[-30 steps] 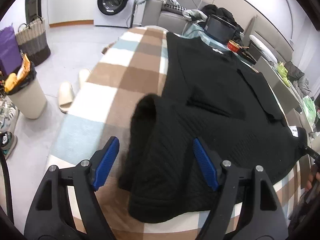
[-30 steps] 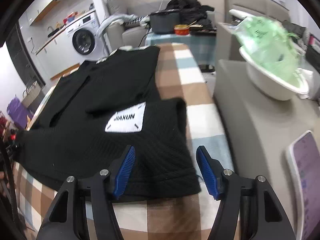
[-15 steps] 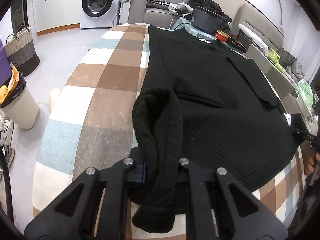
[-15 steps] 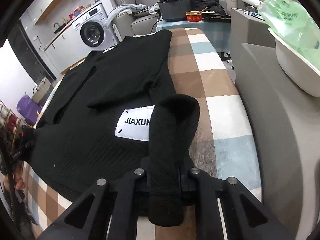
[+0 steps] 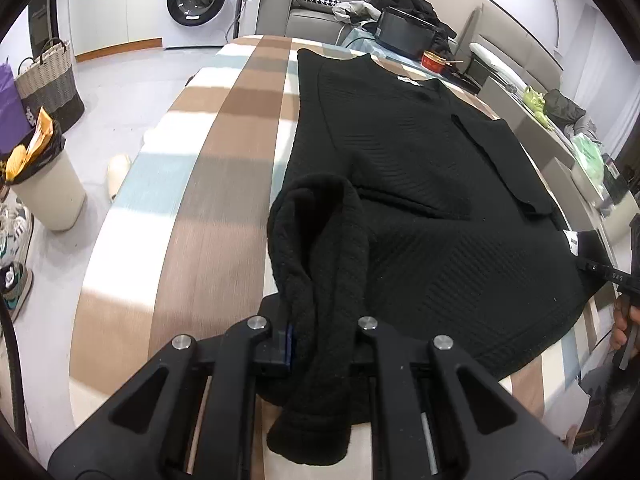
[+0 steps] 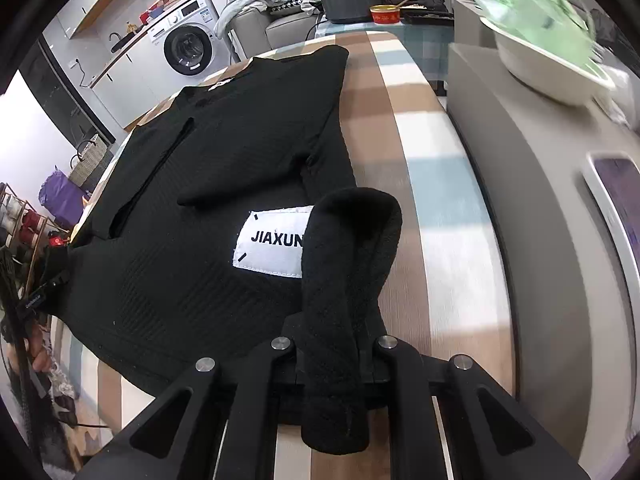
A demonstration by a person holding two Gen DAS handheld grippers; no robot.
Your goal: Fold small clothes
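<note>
Table with checked brown, white and pale-blue cloth (image 5: 224,168) fills frame center. Black sweater (image 5: 420,168) lies flat on it, right of center, near hem corners raised.

Black ribbed sweater (image 5: 420,208), spread flat on the worktop.
Sleeves folded inward; both near-edge hem corners bunched upward (white "JIAXUN" patch (image 6: 274,242) showing).

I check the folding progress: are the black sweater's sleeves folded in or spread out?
Folded in: both sleeves of the black sweater lie across its body.
</note>
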